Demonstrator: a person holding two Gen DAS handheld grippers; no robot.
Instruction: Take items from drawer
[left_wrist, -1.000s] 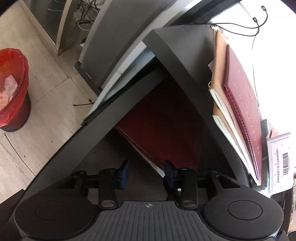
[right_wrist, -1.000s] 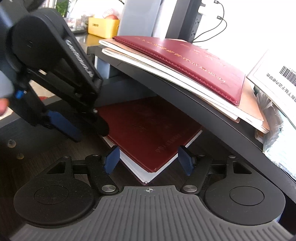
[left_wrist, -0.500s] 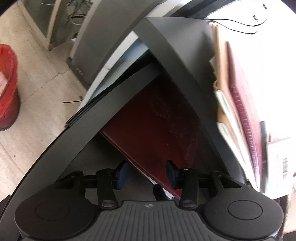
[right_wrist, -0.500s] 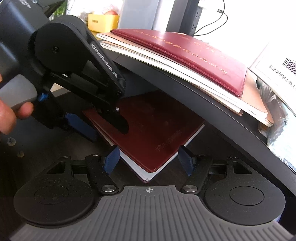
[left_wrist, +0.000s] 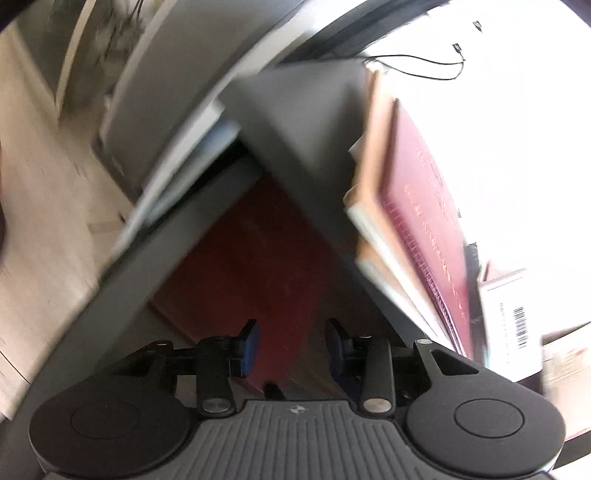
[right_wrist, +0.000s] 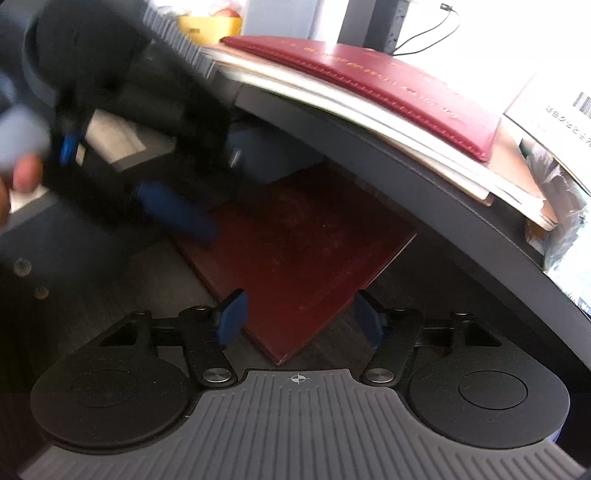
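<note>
Dark red folder (right_wrist: 295, 254) lies flat in the open drawer (right_wrist: 110, 280) under the desk edge. Our left gripper (left_wrist: 291, 347) is at its tightest, folder between its fingers. Our right gripper (right_wrist: 301, 317) is closing around the near corner, pads not touching yet.

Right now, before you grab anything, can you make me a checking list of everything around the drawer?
Surface: open drawer with a dark floor, under the desk edge.
Job's things: dark red folder lies flat in the drawer.
Clutter: second red folder on papers atop the desk; barcode label; yellow box.
Tools: left tool shut over the folder, grip unclear; right tool closing, folder corner between its pads, not pressed yet.
Cables: black cable on the desk.
Surroundings: pale floor; a person's hand holds the left tool.
</note>
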